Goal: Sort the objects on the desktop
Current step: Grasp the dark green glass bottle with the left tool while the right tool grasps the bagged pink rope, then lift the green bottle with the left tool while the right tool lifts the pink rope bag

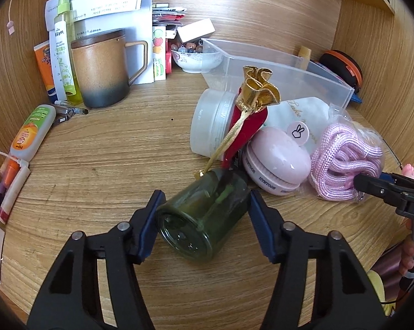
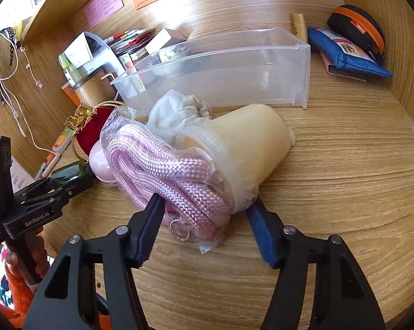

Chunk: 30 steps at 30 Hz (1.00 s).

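Note:
A dark green glass jar (image 1: 204, 217) lies on its side on the wooden desk. My left gripper (image 1: 204, 211) stands open with one finger on each side of the jar, close to its walls. A red pouch with a gold top (image 1: 251, 115) leans on a frosted jar (image 1: 212, 122) behind it. A pink round case (image 1: 278, 159) lies beside it. A bagged pink rope (image 2: 168, 176) lies against a cream tub (image 2: 251, 148) on its side. My right gripper (image 2: 204, 211) is open around the near end of the rope bag.
A clear plastic bin (image 2: 234, 68) stands behind the pile. A brown mug (image 1: 102, 68), spray bottle (image 1: 65, 46), tubes and papers line the back left. A bowl of beads (image 1: 196, 55) sits at the back. A blue pouch (image 2: 344, 52) and a black-orange case (image 2: 358, 27) sit at the back right.

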{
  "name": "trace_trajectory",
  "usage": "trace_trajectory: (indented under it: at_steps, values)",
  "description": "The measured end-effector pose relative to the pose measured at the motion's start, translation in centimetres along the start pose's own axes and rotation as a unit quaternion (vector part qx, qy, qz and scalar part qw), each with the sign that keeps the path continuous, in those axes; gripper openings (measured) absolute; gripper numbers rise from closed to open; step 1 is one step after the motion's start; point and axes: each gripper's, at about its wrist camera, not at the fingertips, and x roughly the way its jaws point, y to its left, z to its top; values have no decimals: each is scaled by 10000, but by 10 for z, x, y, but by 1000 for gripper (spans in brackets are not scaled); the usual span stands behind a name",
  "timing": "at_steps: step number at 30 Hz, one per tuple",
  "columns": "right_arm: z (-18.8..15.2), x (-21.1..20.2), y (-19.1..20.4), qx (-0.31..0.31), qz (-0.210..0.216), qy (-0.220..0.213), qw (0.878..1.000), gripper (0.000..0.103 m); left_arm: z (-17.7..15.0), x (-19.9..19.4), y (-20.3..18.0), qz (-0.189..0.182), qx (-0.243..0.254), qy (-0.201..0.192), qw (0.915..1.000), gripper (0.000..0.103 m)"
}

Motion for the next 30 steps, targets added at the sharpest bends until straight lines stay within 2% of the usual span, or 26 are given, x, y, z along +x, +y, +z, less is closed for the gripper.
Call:
trace_trajectory:
  at_steps: [5,8,16,20,26,30]
  values:
    - [-4,-7,-2,-20,-27,-45,10000,49,-3,-7,-5,12,57,-27,10000,58]
    - [-6,-11,-5,-53,-108,-106,9999,48,-6,-12,-11,-24,118,-43,9999,54]
    - [9,-8,-14,-105,-369,-94,9992,51,-10,-19,-26,-69,245,-93,9996,54]
    - [4,-18,-18,66,-171,-114,9998,57,-13,-19,-25,-69,200,-50,9998,54]
    - [-10,-20,-10,3,13,41,10000,57,-18,-20,-30,-191,219,-24,9996,54]
    - [-9,-8,0,-162,-75,81,9998,58,-19,-19,-30,-147,206,3,9997,54]
